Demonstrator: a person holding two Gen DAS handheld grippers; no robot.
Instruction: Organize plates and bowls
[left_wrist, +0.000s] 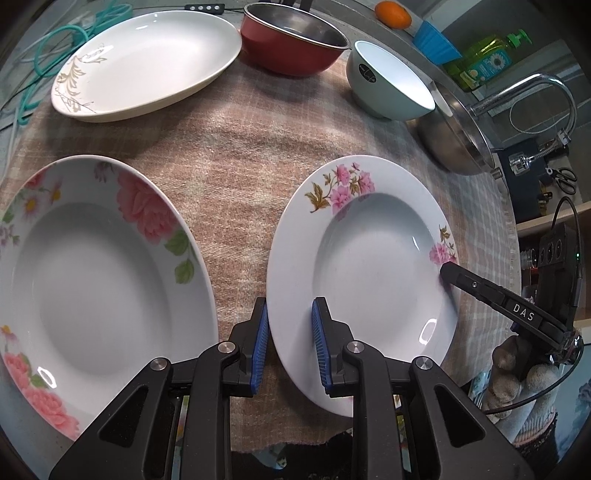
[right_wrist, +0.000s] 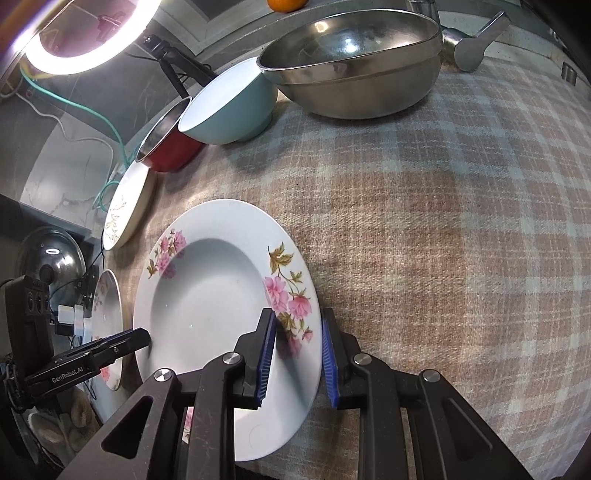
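Both grippers sit at opposite edges of the same plate. The small-flowered plate (left_wrist: 369, 266) lies flat on the checked cloth (left_wrist: 229, 177) near the front edge of the table, with the large rose plate (left_wrist: 92, 280) just beside it on its left, the two apart. Left gripper (left_wrist: 290, 345): jaws parted, one blue pad outside the plate's left rim and the other over the rim, not closed on it. Right gripper (right_wrist: 297, 360): jaws likewise parted and straddling the plate's right rim, one pad above the pink flowers, the other outside over the cloth; whether either pad touches the rim cannot be told. Farther back on the cloth stand the gold-patterned plate (left_wrist: 147, 62), the red bowl (left_wrist: 295, 44) and the pale blue bowl (left_wrist: 391, 81); the blue bowl leans against the steel bowl (right_wrist: 354, 62). An orange (left_wrist: 393, 14) and a green soap bottle (left_wrist: 487, 59) sit behind them.
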